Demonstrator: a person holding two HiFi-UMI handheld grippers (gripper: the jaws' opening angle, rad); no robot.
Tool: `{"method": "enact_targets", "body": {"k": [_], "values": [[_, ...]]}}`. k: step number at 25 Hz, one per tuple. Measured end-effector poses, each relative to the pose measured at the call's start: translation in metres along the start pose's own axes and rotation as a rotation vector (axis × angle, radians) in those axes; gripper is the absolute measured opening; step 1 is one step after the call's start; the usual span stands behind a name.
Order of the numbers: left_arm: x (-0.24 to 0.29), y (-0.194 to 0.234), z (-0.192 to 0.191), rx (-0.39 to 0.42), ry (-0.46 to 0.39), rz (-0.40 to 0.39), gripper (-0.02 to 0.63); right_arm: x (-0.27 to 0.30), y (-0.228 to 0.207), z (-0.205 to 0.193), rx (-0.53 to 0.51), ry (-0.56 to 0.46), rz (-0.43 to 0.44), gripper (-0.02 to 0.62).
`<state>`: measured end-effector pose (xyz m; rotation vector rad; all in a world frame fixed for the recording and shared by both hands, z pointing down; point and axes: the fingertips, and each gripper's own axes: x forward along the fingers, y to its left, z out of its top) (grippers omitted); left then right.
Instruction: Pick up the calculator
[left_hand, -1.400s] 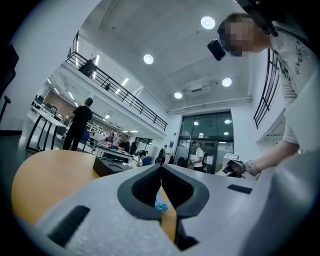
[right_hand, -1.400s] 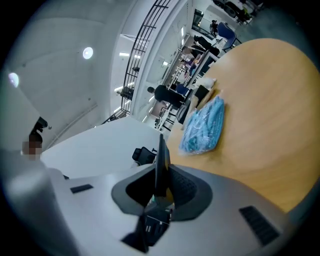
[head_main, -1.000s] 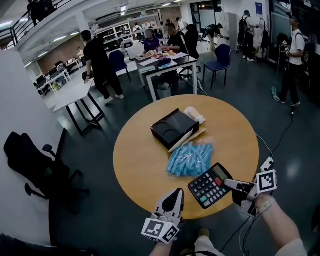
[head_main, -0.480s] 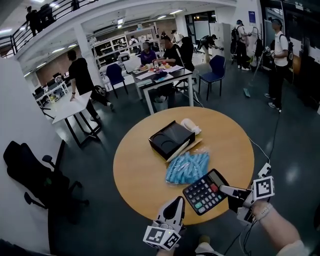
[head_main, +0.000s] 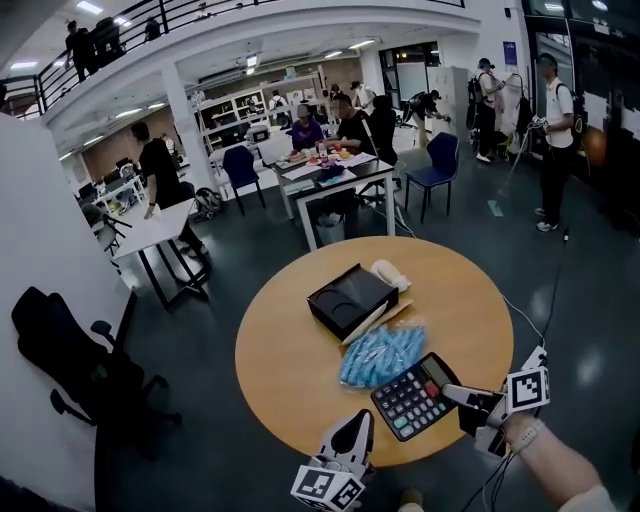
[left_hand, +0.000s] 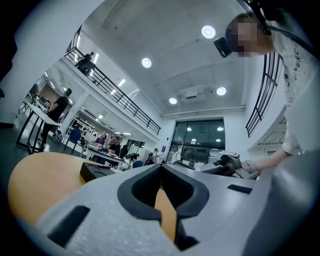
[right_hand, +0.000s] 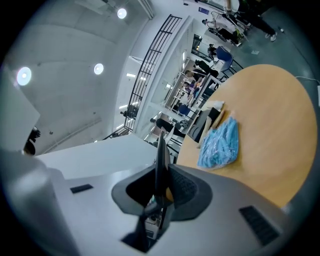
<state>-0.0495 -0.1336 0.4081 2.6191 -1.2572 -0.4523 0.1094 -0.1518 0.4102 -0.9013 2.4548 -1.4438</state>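
Observation:
The black calculator with grey and green keys hangs tilted just above the near edge of the round wooden table. My right gripper is shut on its right end. In the right gripper view the calculator shows edge-on, pinched between the dark pads of that gripper. My left gripper hovers at the table's near edge, left of the calculator, with nothing in it. In the left gripper view its tips meet, so it is shut.
On the table lie a black box, a packet of blue items and a white object. A black office chair stands at the left. Several people and desks are farther back.
My right gripper has lifted a little with the calculator still in it. The left gripper has stayed where it was.

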Motion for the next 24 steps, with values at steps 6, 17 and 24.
{"method": "enact_targets", "body": {"k": [6,17,24], "values": [[0.004,-0.008,0.011,-0.006,-0.011,-0.005,0.009,0.003,0.005,0.005,-0.008,-0.002,-0.001,0.063],[0.012,-0.007,0.005,-0.001,0.004,-0.009,0.009,-0.012,-0.022,0.012,0.038,-0.055,-0.067,0.061],[0.012,-0.011,-0.012,-0.014,0.053,-0.001,0.009,-0.021,-0.017,0.013,0.103,-0.087,0.002,0.061]]}}
